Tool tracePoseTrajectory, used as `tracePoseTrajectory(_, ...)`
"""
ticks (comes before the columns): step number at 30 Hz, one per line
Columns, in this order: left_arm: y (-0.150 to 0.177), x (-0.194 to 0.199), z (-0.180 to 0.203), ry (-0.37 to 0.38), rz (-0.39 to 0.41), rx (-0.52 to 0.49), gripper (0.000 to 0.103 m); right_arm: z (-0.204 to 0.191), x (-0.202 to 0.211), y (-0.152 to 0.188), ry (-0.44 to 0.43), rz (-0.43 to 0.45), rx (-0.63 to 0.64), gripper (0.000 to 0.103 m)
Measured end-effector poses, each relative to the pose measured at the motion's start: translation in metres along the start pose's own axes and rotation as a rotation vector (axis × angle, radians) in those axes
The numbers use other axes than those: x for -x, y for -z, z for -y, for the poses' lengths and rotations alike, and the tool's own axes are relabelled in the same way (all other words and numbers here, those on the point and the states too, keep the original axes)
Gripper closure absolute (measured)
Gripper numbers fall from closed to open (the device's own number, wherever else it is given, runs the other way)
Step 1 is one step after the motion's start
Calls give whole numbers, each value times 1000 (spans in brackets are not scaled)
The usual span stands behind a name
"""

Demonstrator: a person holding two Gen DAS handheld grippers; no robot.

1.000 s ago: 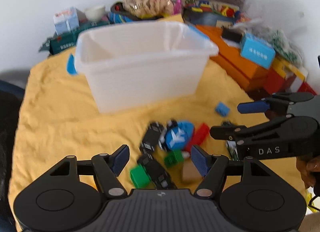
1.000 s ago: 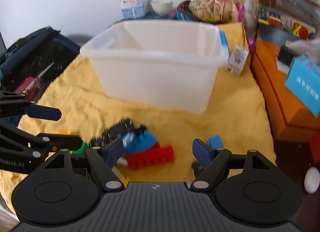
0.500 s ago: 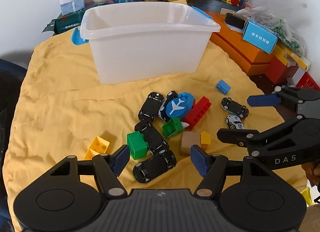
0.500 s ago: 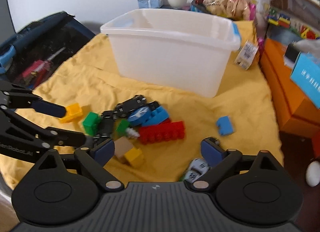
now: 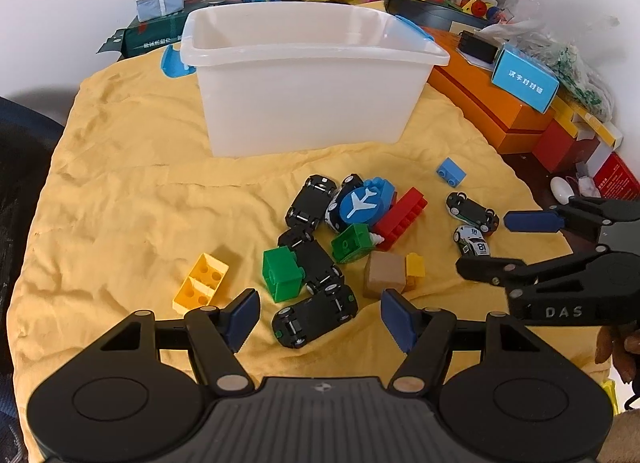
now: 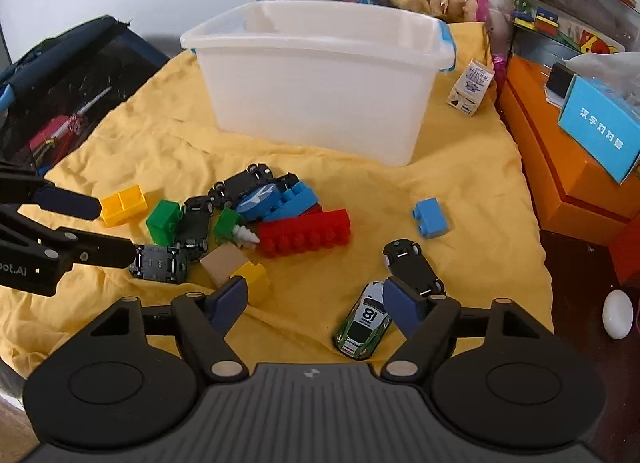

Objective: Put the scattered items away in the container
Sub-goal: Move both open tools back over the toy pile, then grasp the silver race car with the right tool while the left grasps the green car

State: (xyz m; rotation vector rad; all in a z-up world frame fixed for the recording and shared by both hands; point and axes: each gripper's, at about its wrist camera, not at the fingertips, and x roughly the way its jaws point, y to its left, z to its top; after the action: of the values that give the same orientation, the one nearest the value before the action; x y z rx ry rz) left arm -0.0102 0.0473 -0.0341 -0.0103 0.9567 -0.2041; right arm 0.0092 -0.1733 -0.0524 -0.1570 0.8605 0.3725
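Left wrist view: rumpled yellow cloth (image 5: 120,183), white bin (image 5: 308,103), left gripper (image 5: 318,317) released. Right wrist only: carton (image 6: 471,88); right gripper (image 6: 316,301) closing, empty.

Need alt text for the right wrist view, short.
The right gripper, jaws closing and empty, hangs over a green-and-white toy car on a yellow cloth. Bricks and black cars lie scattered before a white bin; the left gripper enters from the left.
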Motion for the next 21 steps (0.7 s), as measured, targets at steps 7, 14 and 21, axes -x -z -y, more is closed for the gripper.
tracePoseTrajectory(7, 6, 1, -6, -3, -8, 21, 33, -1, 1, 3, -12, 12, -13, 27)
tracePoseTrajectory(14, 6, 2, -7, -2, -5, 23, 33, -8, 2, 0, -10, 9, 26, 28)
tracePoseTrajectory(21, 6, 2, -8, -9, -11, 25, 33, -4, 4, -1, -26, -3, 1, 29)
